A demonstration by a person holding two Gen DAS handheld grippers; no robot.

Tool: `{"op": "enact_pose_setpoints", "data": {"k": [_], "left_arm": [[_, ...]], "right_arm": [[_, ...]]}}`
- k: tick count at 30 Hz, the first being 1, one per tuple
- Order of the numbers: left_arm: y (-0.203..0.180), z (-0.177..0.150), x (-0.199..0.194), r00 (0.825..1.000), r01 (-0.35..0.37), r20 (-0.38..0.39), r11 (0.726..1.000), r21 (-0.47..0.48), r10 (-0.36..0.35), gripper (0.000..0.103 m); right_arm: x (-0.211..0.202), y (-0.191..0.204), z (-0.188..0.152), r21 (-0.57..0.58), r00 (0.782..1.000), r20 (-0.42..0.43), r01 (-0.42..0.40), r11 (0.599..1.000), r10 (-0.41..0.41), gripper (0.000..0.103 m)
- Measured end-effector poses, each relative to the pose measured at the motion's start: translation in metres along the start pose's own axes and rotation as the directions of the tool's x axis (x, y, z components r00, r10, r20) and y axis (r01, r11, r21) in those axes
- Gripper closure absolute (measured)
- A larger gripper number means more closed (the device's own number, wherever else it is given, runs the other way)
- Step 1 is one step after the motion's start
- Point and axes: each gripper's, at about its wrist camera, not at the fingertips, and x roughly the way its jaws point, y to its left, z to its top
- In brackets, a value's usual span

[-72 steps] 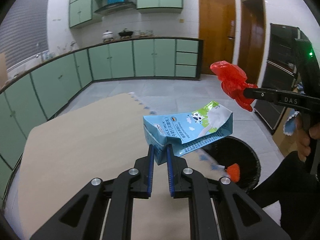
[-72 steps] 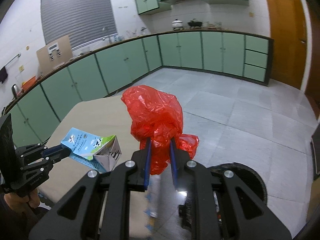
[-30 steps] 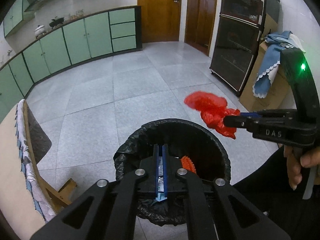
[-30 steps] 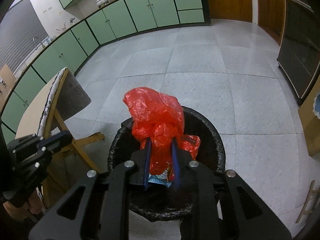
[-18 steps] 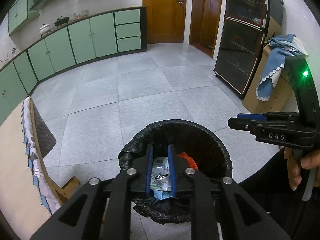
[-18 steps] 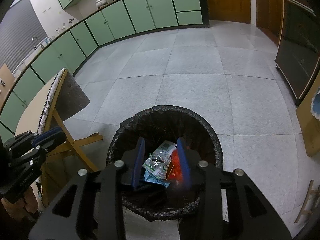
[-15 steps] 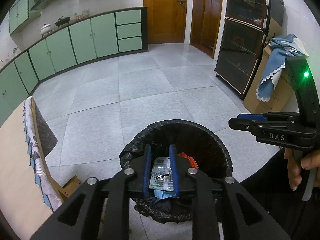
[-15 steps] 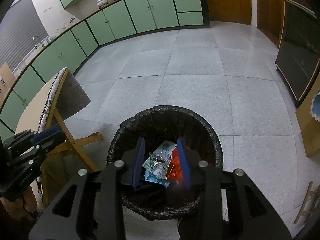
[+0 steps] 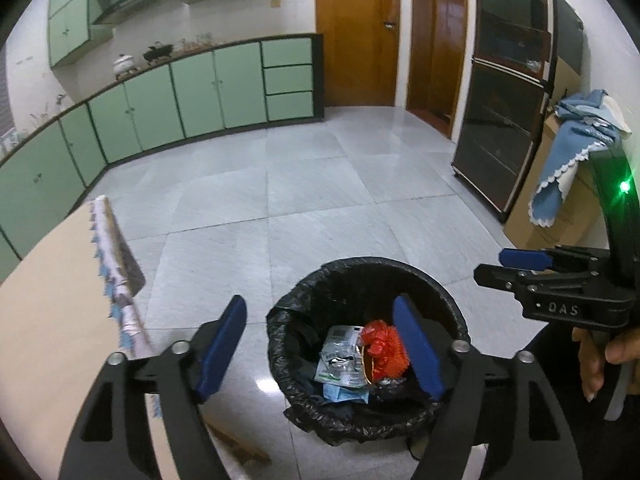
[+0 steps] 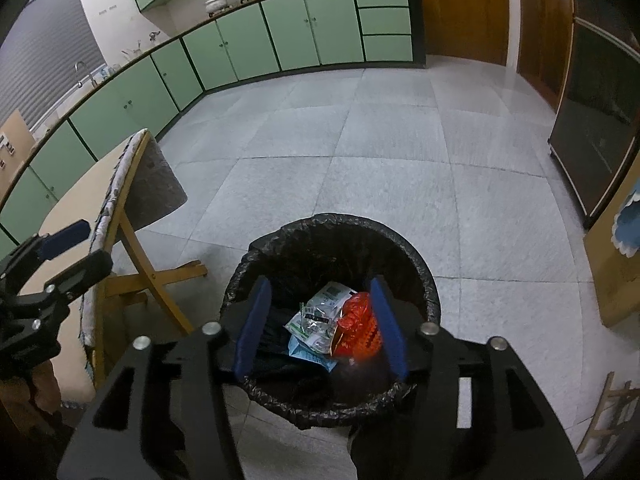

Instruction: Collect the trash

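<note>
Grey tiled floor (image 9: 320,184), pale green cabinets (image 9: 192,92), wooden doors (image 9: 356,36), dark glass-fronted cupboard (image 9: 504,120), wooden table (image 9: 44,304)

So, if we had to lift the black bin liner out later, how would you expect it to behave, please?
The liner would probably be floppy: its rim is crinkled and folded loosely over the bin edge. It should feel light, since only a red bag, a wrapper and a carton show inside. The glossy film may slip between pads.

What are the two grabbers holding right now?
Left gripper: nothing held, jaws opening above the trash bin.
Right gripper: nothing held, jaws opening over the bin.
</note>
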Motion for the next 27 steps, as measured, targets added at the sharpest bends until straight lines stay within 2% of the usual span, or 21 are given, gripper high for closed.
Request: {"op": "enact_pose_setpoints", "data": {"k": [8, 10, 16, 20, 22, 25, 27], "left_arm": [[0.009, -0.001, -0.059, 0.996, -0.076, 0.044, 0.996, -0.04, 0.078, 0.013], [0.013, -0.002, -0.078, 0.993, -0.1, 0.051, 0.993, -0.061, 0.103, 0.012], [0.022, -0.013, -0.129, 0.985, -0.146, 0.071, 0.98, -0.137, 0.157, 0.006], [0.024, -0.022, -0.167, 0.963, -0.237, 0.093, 0.958, -0.163, 0.254, 0.006], [0.027, -0.027, -0.183, 0.956, -0.258, 0.094, 0.948, -0.189, 0.279, 0.006], [0.029, -0.033, -0.208, 0.94, -0.298, 0.096, 0.927, -0.228, 0.326, 0.006], [0.031, -0.038, -0.225, 0.926, -0.329, 0.096, 0.907, -0.262, 0.364, 0.006]], "right_arm": [[-0.037, 0.025, 0.0, -0.062, 0.999, 0.046, 0.012, 0.998, -0.01, 0.03], [-0.048, 0.033, -0.001, -0.077, 0.998, 0.055, 0.016, 0.997, -0.012, 0.022], [-0.087, 0.059, -0.001, -0.142, 0.996, 0.094, 0.013, 0.99, 0.0, 0.012], [-0.116, 0.079, -0.003, -0.164, 0.991, 0.129, -0.001, 0.986, 0.022, 0.007], [-0.128, 0.09, -0.003, -0.17, 0.988, 0.15, 0.0, 0.986, 0.025, 0.005], [-0.149, 0.111, -0.004, -0.193, 0.977, 0.213, 0.065, 0.979, -0.022, 0.005], [-0.162, 0.123, -0.005, -0.202, 0.972, 0.237, 0.06, 0.978, -0.011, 0.005]]}}
